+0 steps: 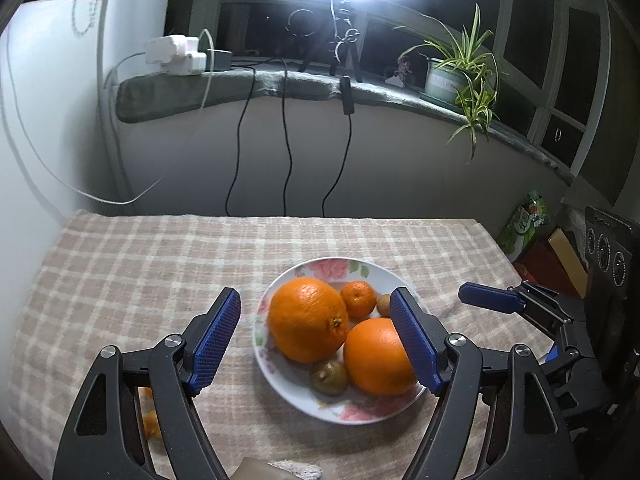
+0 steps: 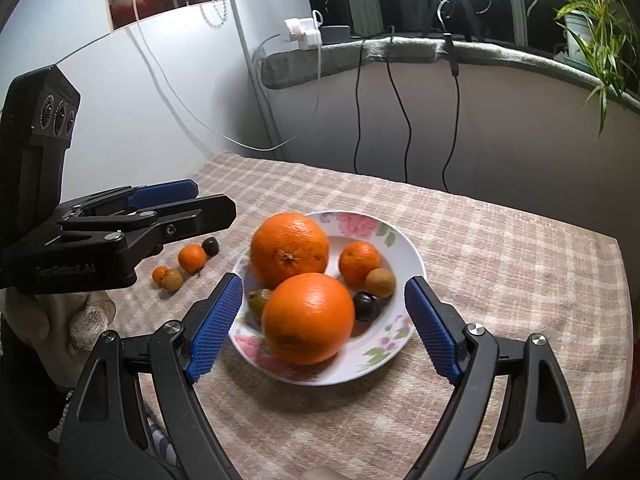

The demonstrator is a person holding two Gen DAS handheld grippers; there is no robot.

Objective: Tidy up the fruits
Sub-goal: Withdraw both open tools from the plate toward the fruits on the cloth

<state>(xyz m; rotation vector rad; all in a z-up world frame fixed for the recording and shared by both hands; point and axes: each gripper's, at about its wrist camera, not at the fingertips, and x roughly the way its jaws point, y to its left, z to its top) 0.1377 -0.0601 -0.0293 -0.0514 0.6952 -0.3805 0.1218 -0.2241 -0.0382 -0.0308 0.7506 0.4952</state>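
A white floral plate (image 1: 280,384) (image 2: 400,236) holds two big oranges (image 1: 307,319) (image 2: 308,319), a mandarin (image 1: 358,298) (image 2: 359,262), a tan longan (image 2: 380,282), a dark fruit (image 2: 365,306) and a greenish fruit (image 1: 329,377). My left gripper (image 1: 316,344) is open and empty, just in front of the plate. My right gripper (image 2: 324,328) is open and empty, over the plate's near side. In the right wrist view, a mandarin (image 2: 192,258), a small orange fruit (image 2: 160,274), a longan (image 2: 173,280) and a dark fruit (image 2: 210,246) lie on the cloth left of the plate, under the left gripper (image 2: 188,204).
A checked cloth (image 1: 140,272) covers the table. Cables hang down the wall behind it. A windowsill holds a potted plant (image 1: 460,72) and a power strip (image 1: 176,54). Boxes and a green packet (image 1: 524,226) stand beyond the table's right edge.
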